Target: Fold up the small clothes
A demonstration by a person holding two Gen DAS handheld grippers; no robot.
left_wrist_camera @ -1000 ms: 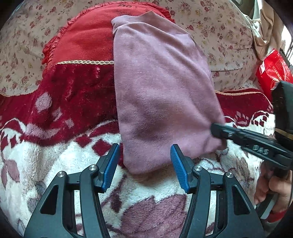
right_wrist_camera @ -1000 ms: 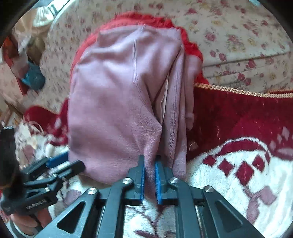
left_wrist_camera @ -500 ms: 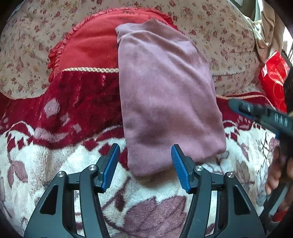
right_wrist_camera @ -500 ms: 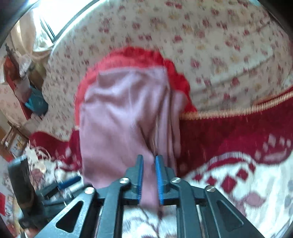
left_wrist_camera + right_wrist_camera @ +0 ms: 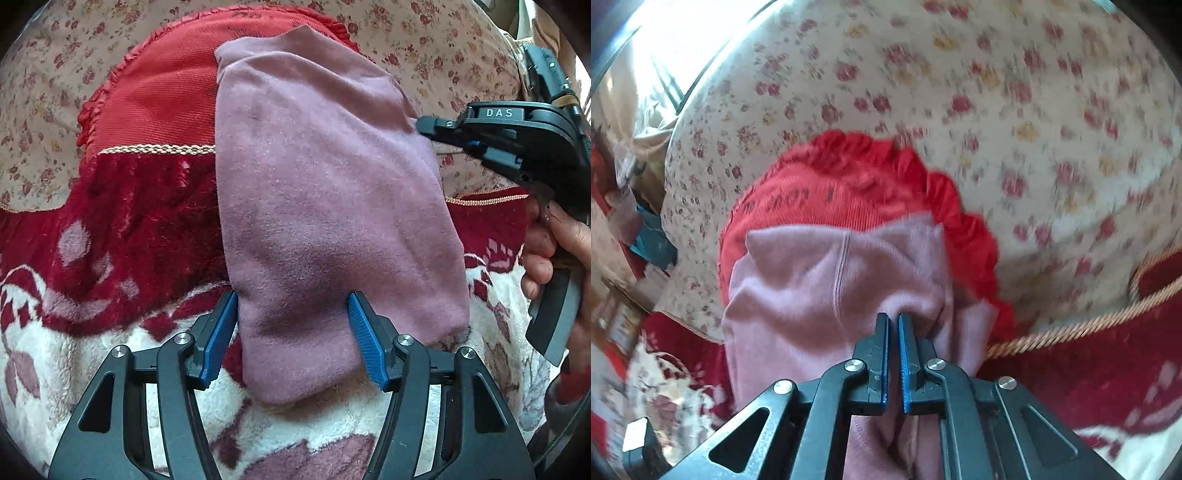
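Mauve fleece garment [image 5: 325, 206] lies folded lengthwise on the blanket [image 5: 92, 354], its far end on a red cushion [image 5: 155, 107]; judged soft, light and limp, best pinched at edges. Left gripper [image 5: 291, 339] is spread wide, empty, straddling the 6 o'clock hem; right gripper [image 5: 893, 325], at 3 o'clock, is clamped on a side fold.

My right wrist view is smeared, so the flowers on the sofa back [image 5: 1015, 85] look fuzzy to me. I can't read the dark writing on the red cushion [image 5: 827, 199]. The pink cloth [image 5: 798, 288] runs under the right gripper [image 5: 893, 317], so its near end is hidden. In my left view, the cloth covers part of the cushion, and the person's hand [image 5: 554, 254] is cut off at the edge.
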